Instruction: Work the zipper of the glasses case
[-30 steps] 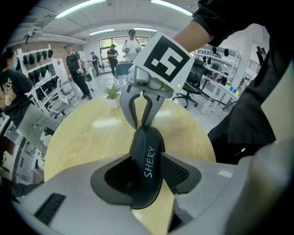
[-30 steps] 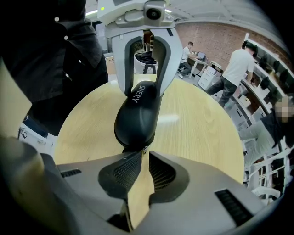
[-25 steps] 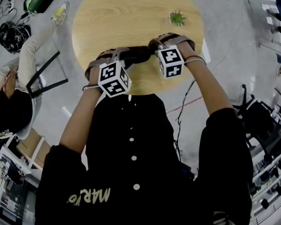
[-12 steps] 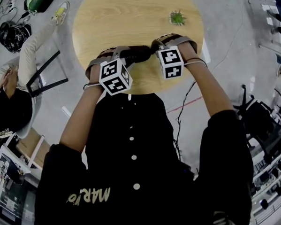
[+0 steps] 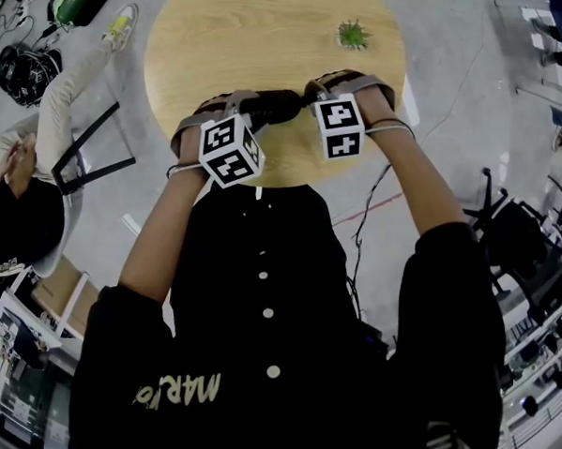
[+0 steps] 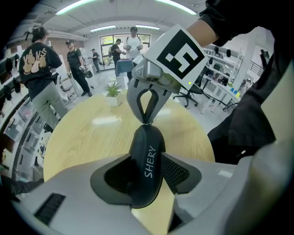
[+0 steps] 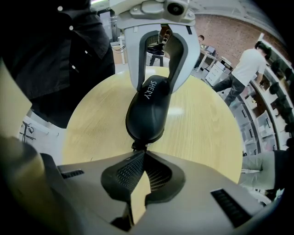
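Note:
A black glasses case [image 5: 273,107] marked SHERY hangs just above the round wooden table [image 5: 253,39], near its front edge. My left gripper [image 6: 144,176] is shut on the case [image 6: 146,165], one pad pressing on each side of its left end. My right gripper [image 7: 143,153] is shut, its tips pinching the small zipper pull [image 7: 140,146] at the case's [image 7: 147,110] right end. In the head view the left gripper [image 5: 254,110] and the right gripper [image 5: 311,97] meet the case from opposite ends. The zipper track itself is hidden.
A small potted plant [image 5: 353,34] stands at the table's far right. A seated person [image 5: 26,159] and a chair [image 5: 87,152] are to the left of the table. A cable [image 5: 372,191] lies on the floor. Several people [image 6: 46,69] stand behind the table.
The right gripper has tilted a little at the case's right end. The left gripper and the case have stayed where they were.

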The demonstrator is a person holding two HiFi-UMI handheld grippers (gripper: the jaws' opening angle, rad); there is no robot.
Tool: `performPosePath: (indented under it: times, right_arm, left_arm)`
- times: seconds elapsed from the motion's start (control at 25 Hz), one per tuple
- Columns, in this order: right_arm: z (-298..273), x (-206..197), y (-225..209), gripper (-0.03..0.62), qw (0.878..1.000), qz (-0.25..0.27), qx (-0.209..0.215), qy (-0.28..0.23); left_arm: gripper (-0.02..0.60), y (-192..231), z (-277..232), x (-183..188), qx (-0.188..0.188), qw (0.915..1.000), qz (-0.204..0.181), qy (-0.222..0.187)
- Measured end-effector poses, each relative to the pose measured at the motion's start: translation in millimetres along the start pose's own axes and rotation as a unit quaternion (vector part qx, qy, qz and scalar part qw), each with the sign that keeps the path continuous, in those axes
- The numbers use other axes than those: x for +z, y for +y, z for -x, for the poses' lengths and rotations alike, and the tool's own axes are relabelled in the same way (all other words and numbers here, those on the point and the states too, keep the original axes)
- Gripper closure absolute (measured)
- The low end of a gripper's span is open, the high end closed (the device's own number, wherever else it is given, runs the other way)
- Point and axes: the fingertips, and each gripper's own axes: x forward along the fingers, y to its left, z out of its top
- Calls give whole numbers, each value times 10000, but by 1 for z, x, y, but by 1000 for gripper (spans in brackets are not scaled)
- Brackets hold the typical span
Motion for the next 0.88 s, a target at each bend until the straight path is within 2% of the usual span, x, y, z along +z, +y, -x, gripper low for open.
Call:
performPosePath:
  times: [0.2, 0.44, 0.68, 0.88]
  right_arm:
    - [3, 1, 5, 588, 9999, 29, 52, 135]
    - [5, 2, 16, 588, 9995, -226, 159, 169]
    - [5, 8, 27, 586, 9966, -820, 100, 45]
    - [1, 12, 32, 586, 9887, -1500, 32, -77]
  left_arm:
    - [385, 0, 2, 0, -9, 10000, -3, 6]
    - [385, -1, 2, 1, -15, 10000, -13, 8]
    - [385, -2, 4, 2, -60, 10000, -16, 22]
    - [385, 0, 3, 1, -77, 9999, -35, 54]
